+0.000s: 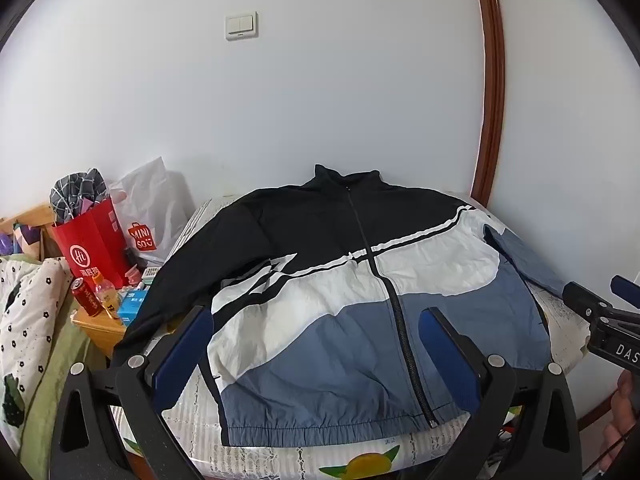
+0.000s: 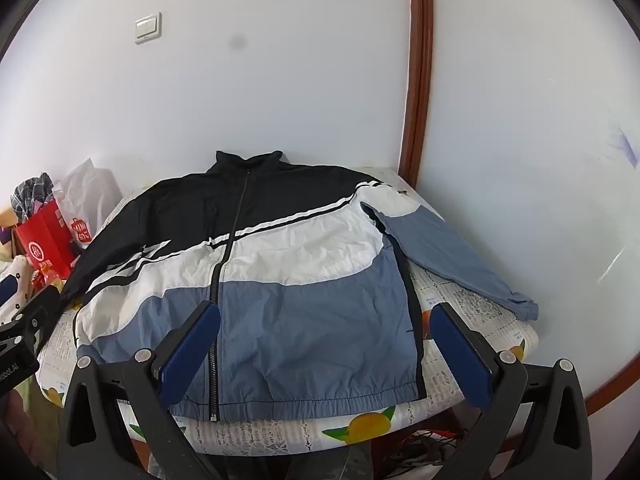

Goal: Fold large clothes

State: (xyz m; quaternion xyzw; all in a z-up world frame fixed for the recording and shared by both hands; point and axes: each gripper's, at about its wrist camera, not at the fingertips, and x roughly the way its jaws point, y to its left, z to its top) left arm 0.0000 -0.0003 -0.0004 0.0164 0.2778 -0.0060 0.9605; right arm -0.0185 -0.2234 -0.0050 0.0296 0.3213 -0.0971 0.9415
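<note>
Two spread grippers hover over one zipped jacket.

Both wrist views show the jacket (image 1: 360, 300) lying face up and unfolded on the table (image 1: 304, 458), collar at 12 o'clock by the wall, hem at 6 o'clock toward the cameras. Its blue sleeve (image 2: 452, 256) stretches toward 4 o'clock in the right wrist view; the black sleeve (image 1: 168, 280) runs toward 8 o'clock in the left wrist view. The left gripper (image 1: 320, 360) and right gripper (image 2: 326, 352) each hang above the hem with fingers released, grasping nothing. At 9 o'clock stand a red paper bag (image 1: 94, 240), a soda can (image 1: 86, 298) and a small bottle (image 1: 107, 294).
</note>
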